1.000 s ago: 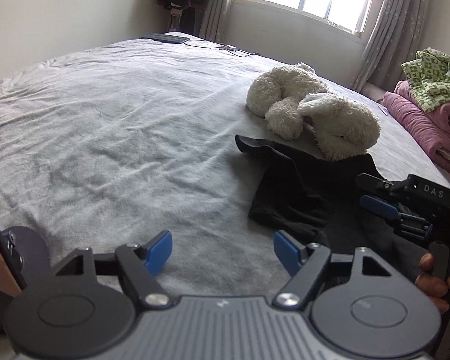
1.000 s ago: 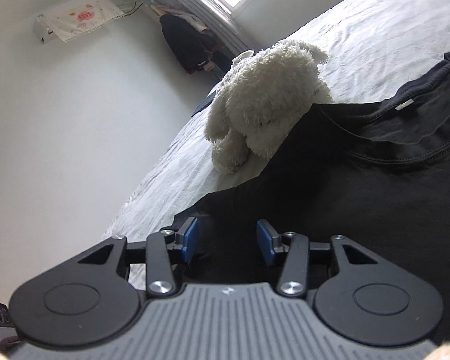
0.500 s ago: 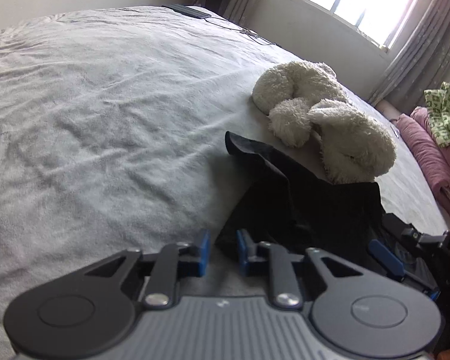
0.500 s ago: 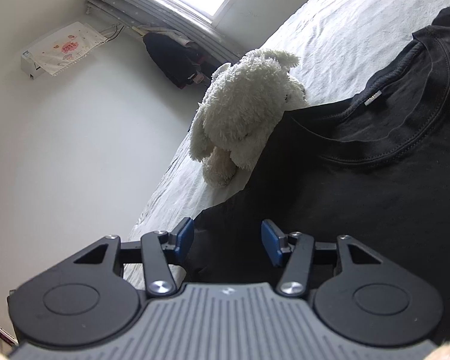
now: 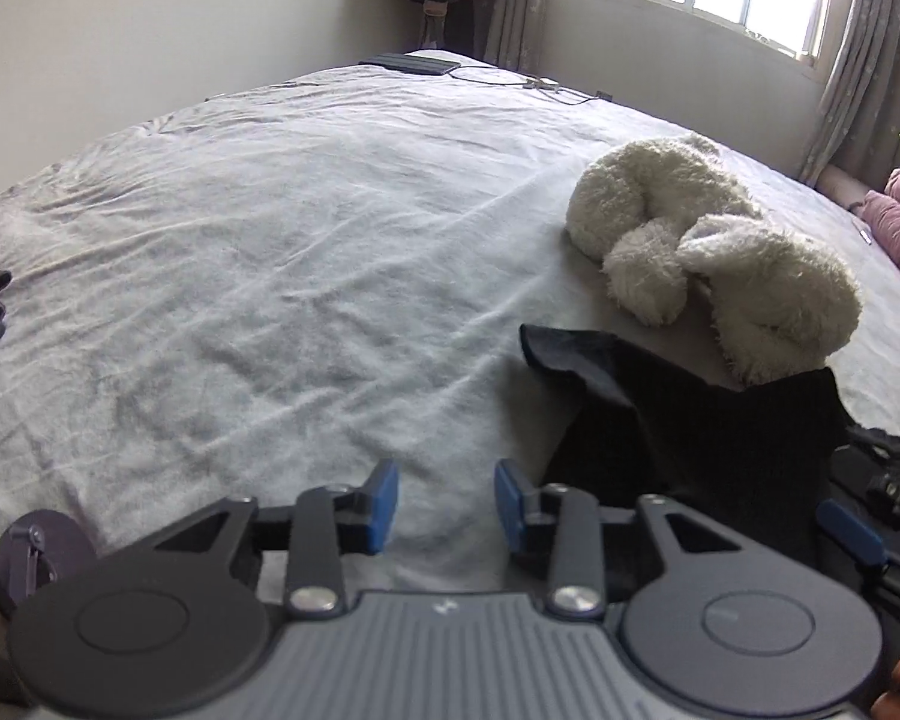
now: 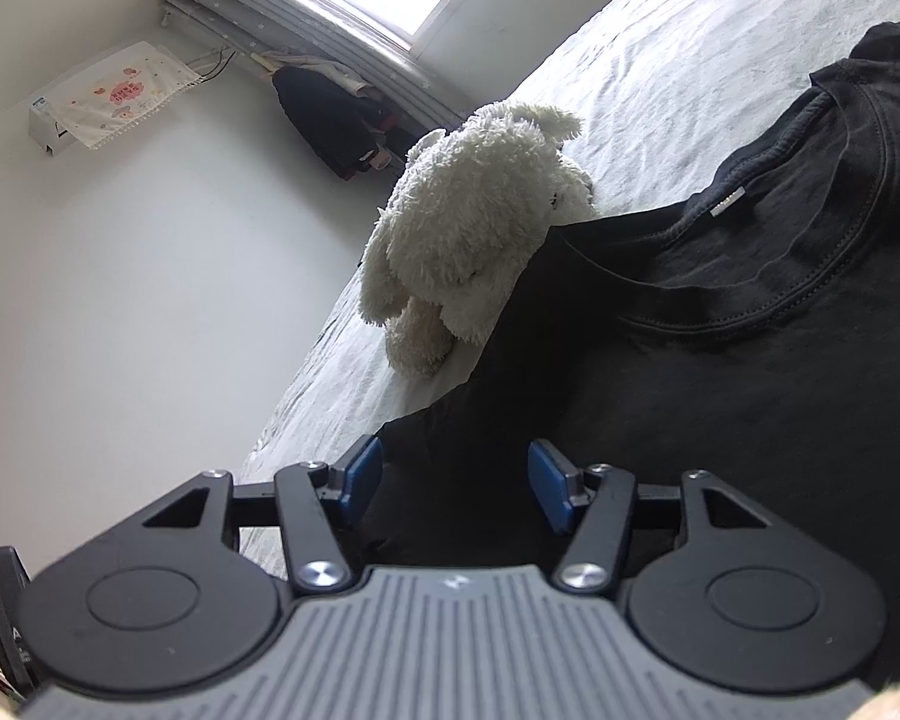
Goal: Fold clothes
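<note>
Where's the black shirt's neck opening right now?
In the right wrist view the collar lies in the upper right, on the black shirt spread on the bed, just right of the white plush toy, beyond the open right claw.

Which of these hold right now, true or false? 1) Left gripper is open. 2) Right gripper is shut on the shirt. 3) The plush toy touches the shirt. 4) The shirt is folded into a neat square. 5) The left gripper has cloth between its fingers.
1) The left gripper is open: true.
2) The right gripper is shut on the shirt: false; its jaws stand apart over the black cloth.
3) The plush toy touches the shirt: true; the shirt's edge lies against it.
4) The shirt is folded into a neat square: false; it lies spread and rumpled, collar showing.
5) Cloth between the left gripper's fingers: false; only bed sheet shows there.
</note>
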The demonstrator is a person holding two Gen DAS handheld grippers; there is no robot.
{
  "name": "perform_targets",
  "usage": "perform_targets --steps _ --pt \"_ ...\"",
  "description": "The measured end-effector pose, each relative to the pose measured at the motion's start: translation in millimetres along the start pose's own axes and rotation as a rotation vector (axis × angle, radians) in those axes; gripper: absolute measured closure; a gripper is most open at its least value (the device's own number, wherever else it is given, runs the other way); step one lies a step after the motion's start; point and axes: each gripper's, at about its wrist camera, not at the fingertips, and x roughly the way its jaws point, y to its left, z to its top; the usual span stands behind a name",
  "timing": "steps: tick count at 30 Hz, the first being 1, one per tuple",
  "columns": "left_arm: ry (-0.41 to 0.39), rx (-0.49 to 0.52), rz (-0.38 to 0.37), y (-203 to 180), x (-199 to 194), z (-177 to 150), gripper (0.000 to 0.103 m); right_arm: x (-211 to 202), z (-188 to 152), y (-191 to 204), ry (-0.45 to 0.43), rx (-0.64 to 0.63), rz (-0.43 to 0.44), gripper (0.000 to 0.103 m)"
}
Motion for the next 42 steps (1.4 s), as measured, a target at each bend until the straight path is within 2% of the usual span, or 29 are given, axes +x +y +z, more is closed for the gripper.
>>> perform_targets --steps 4,11,12,13,15,16,18,21,29,35,38,40,42 --pt "-0.005 0.060 -0.122 -42.9 14.0 24.8 0.054 -1.6 0.7 -2.4 -0.005 0.010 -0.001 0.043" --pt "0.111 0.085 -0.277 -105.6 73.3 45.1 0.055 -5.9 4.2 -7.6 -0.014 0.038 0.004 0.043" --pt "0.127 0.082 -0.323 -112.7 83.1 46.2 0.055 -6.7 4.7 -8.7 -0.016 0.044 0.006 0.043" --pt "0.132 0.070 -0.355 -117.5 89.9 46.7 0.054 -7.5 5.3 -9.8 -0.017 0.050 0.008 0.043" --pt "0.131 0.046 -0.393 -127.0 101.2 47.2 0.045 -9.1 6.4 -12.0 -0.021 0.059 0.009 0.043" --pt "0.123 0.043 -0.390 -131.9 105.6 47.1 0.038 -9.8 6.9 -13.2 -0.022 0.064 0.010 0.043" --pt "0.129 0.049 -0.379 -141.8 115.3 46.4 0.039 -10.9 7.5 -14.9 -0.026 0.076 0.012 0.043" --pt "0.123 0.031 -0.391 -152.7 125.3 43.8 0.051 -12.1 7.3 -15.7 -0.028 0.084 0.015 0.043" --pt "0.114 -0.105 -0.453 -165.2 151.8 60.2 0.060 -18.6 7.0 -20.6 -0.056 0.118 0.013 0.043" --pt "0.114 -0.088 -0.505 -190.6 177.0 79.9 0.059 -26.3 7.6 -28.0 -0.098 0.150 -0.006 0.042" --pt "0.160 -0.107 -0.503 -194.0 179.7 79.5 0.056 -25.4 6.2 -29.1 -0.099 0.150 -0.013 0.042" --pt "0.144 -0.090 -0.509 -186.7 166.0 75.3 0.052 -23.9 6.1 -28.2 -0.100 0.140 -0.021 0.042" --pt "0.102 -0.024 -0.469 -176.6 147.6 71.8 0.047 -22.4 6.0 -27.4 -0.101 0.134 -0.027 0.042"
